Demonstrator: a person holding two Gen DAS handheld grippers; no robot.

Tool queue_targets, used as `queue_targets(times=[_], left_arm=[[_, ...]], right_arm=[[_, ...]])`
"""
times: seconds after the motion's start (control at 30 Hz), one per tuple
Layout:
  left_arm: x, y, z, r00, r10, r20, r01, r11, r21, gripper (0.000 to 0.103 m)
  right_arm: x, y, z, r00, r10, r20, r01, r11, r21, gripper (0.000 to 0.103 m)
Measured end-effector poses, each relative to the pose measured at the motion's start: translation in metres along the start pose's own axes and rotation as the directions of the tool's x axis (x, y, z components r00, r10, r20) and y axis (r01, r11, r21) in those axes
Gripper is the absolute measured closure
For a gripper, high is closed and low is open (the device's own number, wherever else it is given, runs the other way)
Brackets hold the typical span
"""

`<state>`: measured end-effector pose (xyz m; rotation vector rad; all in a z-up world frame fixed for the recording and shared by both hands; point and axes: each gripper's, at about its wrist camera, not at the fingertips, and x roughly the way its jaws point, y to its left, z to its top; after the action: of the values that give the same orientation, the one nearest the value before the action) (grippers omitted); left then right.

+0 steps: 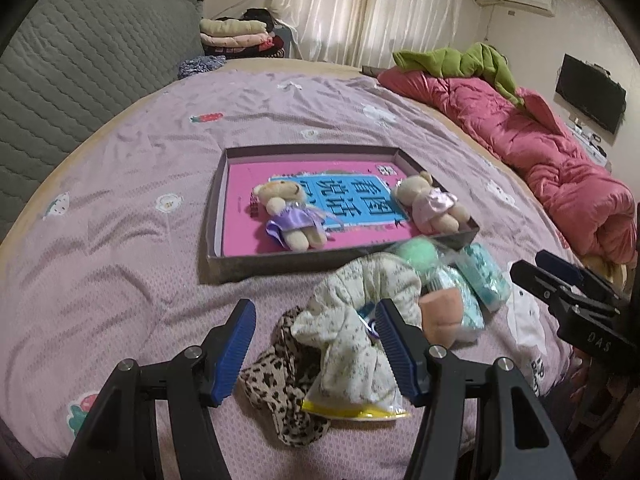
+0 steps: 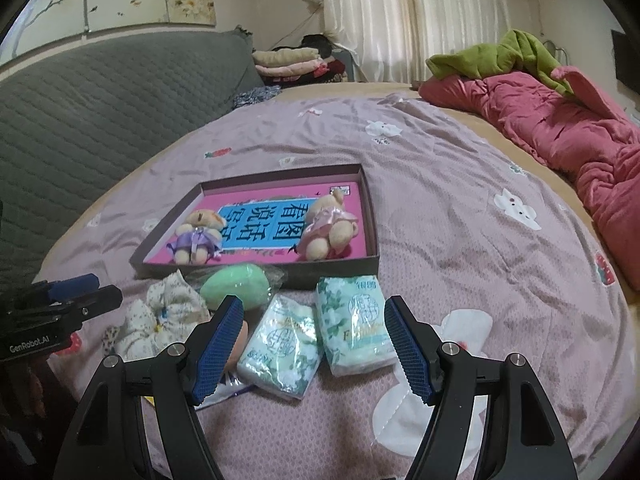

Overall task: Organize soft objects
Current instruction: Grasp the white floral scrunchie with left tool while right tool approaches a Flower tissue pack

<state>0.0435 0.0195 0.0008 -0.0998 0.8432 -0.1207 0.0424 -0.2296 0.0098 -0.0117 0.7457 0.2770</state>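
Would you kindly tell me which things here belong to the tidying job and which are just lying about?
Job: box, two bears, scrunchies, green sponge, tissue packs.
Lying about: pink quilt, green cloth, folded clothes.

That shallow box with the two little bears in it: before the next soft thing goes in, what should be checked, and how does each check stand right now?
1. Left tool open and holding nothing: ok.
2. Right tool open and holding nothing: ok.
3. Shallow box has free room between the purple-dressed bear and the pink-dressed bear: ok.
4. Tissue packs lie in front of the right tool, uncovered: ok.
5. White floral cloth lies apart from the leopard-print cloth: not ok, they overlap.
6. Green sponge free of its clear wrapper: cannot tell.
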Motion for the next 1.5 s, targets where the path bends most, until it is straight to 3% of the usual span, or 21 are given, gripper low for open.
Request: queue_targets(times=[0.8, 0.87, 1.03, 1.2, 1.5], left_arm=[[0.034, 0.001, -0.012, 0.994, -0.047, -0.095, 0.046, 0.999, -0.021, 0.041], [0.037, 0.001, -0.012, 0.993, -0.053, -0.101, 0.052, 0.998, -0.019, 0.045], [0.041, -0.002, -0.012, 0.992, -0.076, -0.101, 0.076, 0.997, -0.003, 0.067], [0.044, -0.006, -0.012, 0.989, -0.104, -0.107, 0.106, 0.994, 0.01, 0.079], [0.044, -0.001, -0.007, 0.993, -0.097, -0.073, 0.096, 0.995, -0.01, 0.089]], right_arm=[[0.014, -0.01, -0.007, 0.998, -0.024, -0.051, 0.026, 0.999, 0.023, 0.028], [0.017, -0.011, -0.008, 0.998, -0.027, -0.061, 0.029, 0.999, 0.024, 0.028], [0.026, -0.011, -0.007, 0.997, -0.032, -0.074, 0.034, 0.999, 0.026, 0.028], [0.03, -0.016, -0.007, 0.996, -0.035, -0.08, 0.039, 0.998, 0.04, 0.028], [0.047, -0.028, -0.01, 0.989, -0.047, -0.141, 0.058, 0.995, 0.076, 0.028]])
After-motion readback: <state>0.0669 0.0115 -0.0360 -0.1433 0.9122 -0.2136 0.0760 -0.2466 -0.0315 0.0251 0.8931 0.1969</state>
